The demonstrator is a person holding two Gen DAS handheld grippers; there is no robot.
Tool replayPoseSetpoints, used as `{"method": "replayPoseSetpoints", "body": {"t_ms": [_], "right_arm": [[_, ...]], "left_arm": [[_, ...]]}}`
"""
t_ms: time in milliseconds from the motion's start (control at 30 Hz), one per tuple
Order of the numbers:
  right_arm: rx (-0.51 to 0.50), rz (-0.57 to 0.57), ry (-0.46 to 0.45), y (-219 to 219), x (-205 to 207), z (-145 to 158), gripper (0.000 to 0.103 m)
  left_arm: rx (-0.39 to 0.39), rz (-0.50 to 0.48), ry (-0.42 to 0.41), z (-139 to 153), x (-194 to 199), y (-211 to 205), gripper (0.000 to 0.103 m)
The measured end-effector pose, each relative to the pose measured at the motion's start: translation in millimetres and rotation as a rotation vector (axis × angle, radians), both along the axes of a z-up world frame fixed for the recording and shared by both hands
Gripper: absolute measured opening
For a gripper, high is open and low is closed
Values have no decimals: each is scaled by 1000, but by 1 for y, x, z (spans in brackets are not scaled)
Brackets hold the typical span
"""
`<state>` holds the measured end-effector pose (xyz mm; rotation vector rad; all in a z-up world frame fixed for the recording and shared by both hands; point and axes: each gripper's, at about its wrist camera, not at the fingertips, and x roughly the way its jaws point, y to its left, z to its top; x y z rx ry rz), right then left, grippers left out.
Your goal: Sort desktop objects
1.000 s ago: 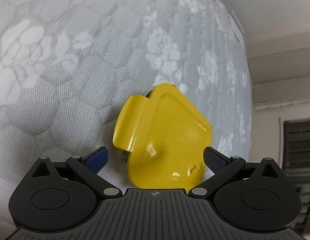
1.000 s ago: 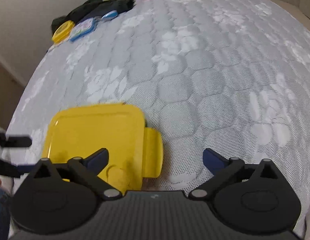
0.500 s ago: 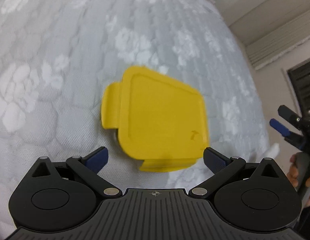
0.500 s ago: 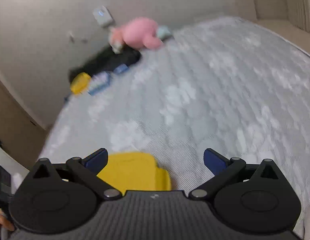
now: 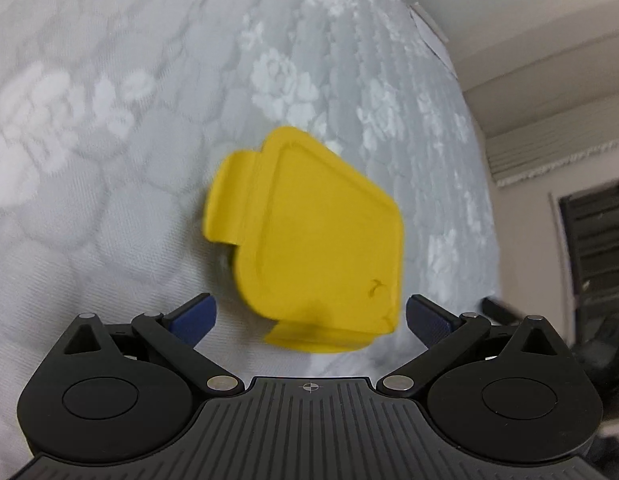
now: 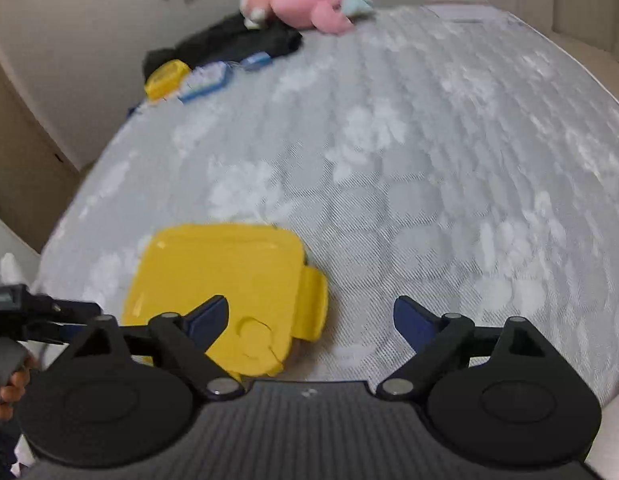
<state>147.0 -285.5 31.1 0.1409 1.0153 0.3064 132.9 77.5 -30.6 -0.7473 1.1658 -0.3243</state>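
**Both tools back over the yellow box, neither holding it**

The yellow box (image 5: 313,240) lies flat with its lid on the grey mattress (image 5: 109,120), near the edge closest to the person. The left tool (image 5: 309,314) is wide open and empty; the box sits just in front of its fingers, a little further off than one second ago, when it filled the gap between them. The right tool (image 6: 311,320) is also wide open and empty. Half a second ago it looked up toward the pink plush toy (image 6: 305,0); now it has tilted down, and the box lies toward its left finger, with the side latch between the fingers. At the far end from the box, beside the toy, lie a black cloth (image 6: 229,42), a small yellow case (image 6: 165,78) and a blue item (image 6: 205,80). I judge that the grasp has not begun and sorting is at an early stage.
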Motion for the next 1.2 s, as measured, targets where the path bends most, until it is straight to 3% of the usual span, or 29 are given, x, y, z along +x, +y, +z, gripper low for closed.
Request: {"method": "replayPoseSetpoints", "body": {"t_ms": [67, 267, 333, 400, 467, 533, 600, 767, 900, 1033, 1200], "right_arm": [[-31, -10, 22, 4, 0, -10, 93], [-32, 46, 20, 23, -3, -12, 93], [-50, 56, 15, 28, -3, -11, 85], [-57, 55, 29, 29, -3, -12, 63], [-40, 33, 71, 26, 0, -18, 58], [-24, 11, 104, 23, 3, -25, 60], [-8, -15, 130, 19, 5, -32, 73], [25, -157, 148, 9, 11, -38, 75], [47, -185, 131, 7, 19, -40, 78], [55, -178, 181, 9, 26, -57, 78], [8, -142, 218, 22, 28, -72, 78]], "left_arm": [[-40, 5, 31, -4, 1, 0, 103], [-1, 45, 122, -30, 10, -5, 103], [17, 38, 136, -34, 9, -6, 103], [55, 26, 132, -33, 7, -5, 103], [91, 14, 117, -28, 7, -4, 103], [125, 0, 103, -23, 7, -2, 103], [115, 2, 93, -19, 6, 1, 103], [-8, -6, 77, -14, 5, 6, 103], [-68, -48, 48, -7, 9, 4, 103], [7, -102, 68, -14, 15, -5, 103], [53, -76, 132, -31, 24, -2, 103]]}}
